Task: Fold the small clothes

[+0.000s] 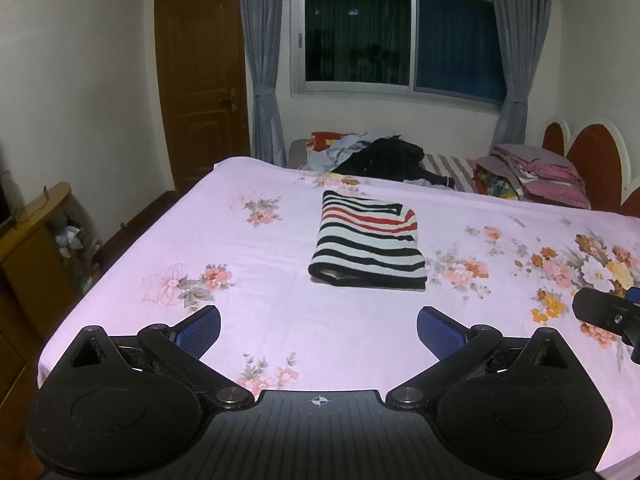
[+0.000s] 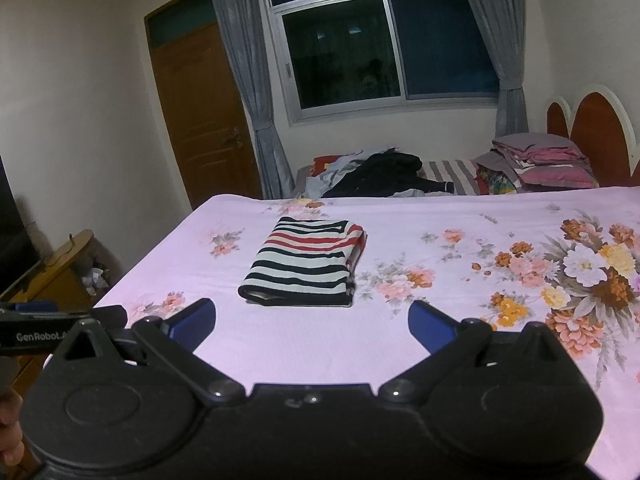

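Observation:
A small garment with black, white and red stripes lies folded into a compact rectangle on the pink floral bed sheet. It also shows in the right wrist view. My left gripper is open and empty, held above the sheet short of the garment's near edge. My right gripper is open and empty too, just short of the garment's near edge. The right gripper's body shows at the right edge of the left wrist view, and the left gripper shows at the left edge of the right wrist view.
A pile of dark and light clothes lies beyond the bed's far edge, with folded pink bedding by the red headboard. A wooden cabinet stands left of the bed. A door and curtained window are behind.

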{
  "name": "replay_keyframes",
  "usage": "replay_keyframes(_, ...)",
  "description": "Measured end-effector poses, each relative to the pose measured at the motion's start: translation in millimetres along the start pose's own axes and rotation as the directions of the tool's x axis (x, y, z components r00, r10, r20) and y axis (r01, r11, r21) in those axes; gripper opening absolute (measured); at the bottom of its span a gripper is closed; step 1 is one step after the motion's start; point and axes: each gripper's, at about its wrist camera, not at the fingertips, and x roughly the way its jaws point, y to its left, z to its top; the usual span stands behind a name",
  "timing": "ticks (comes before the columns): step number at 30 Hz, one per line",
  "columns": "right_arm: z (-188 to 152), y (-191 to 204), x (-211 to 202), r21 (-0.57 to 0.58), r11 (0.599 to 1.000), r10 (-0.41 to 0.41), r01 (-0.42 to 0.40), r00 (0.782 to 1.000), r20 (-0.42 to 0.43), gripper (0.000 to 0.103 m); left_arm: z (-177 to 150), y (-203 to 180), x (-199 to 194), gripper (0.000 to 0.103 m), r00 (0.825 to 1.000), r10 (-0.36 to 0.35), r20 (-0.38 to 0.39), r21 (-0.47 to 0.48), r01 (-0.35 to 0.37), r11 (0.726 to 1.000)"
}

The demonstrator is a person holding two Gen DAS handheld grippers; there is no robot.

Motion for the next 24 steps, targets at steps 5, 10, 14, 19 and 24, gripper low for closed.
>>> replay_keyframes(5, -1.9, 2.6, -1.5, -0.004, 1.0, 0.003, -0.003, 1.0, -0.002, 0.103, 1.0, 1.7, 1.2, 0.103, 1.0, -0.001, -0.005, -0.007, 0.001, 1.0)
replay_keyframes(10, -0.8, 2.6, -1.8, 0.003, 1.0, -0.001, 0.001, 1.0, -0.003, 0.103, 0.0, 2.0, 2.5, 0.103, 1.0, -0.006, -0.007, 0.0, 0.006, 1.0)
replay_keyframes(14, 0.0, 2.2, -1.7, 0.005, 1.0, -0.003, 0.003, 1.0, -0.006, 0.103, 0.3, 2.1, 3.3, 0.103, 1.0, -0.009, -0.009, 0.001, 0.009, 1.0)
replay_keyframes(19, 0.5, 3.2, 0.7, 0.004, 1.0, -0.002, 0.002, 1.0, -0.014, 0.103, 1.2, 2.1, 4.6, 0.103, 1.0, -0.009, -0.012, 0.0, 0.009, 1.0)
replay_keyframes(24, 1.4, 4.8, 3.5, 0.005, 1.0, 0.002, -0.002, 1.0, -0.017, 0.103, 1.4, 2.5, 8.3, 0.103, 1.0, -0.009, -0.02, -0.003, 0.009, 1.0)
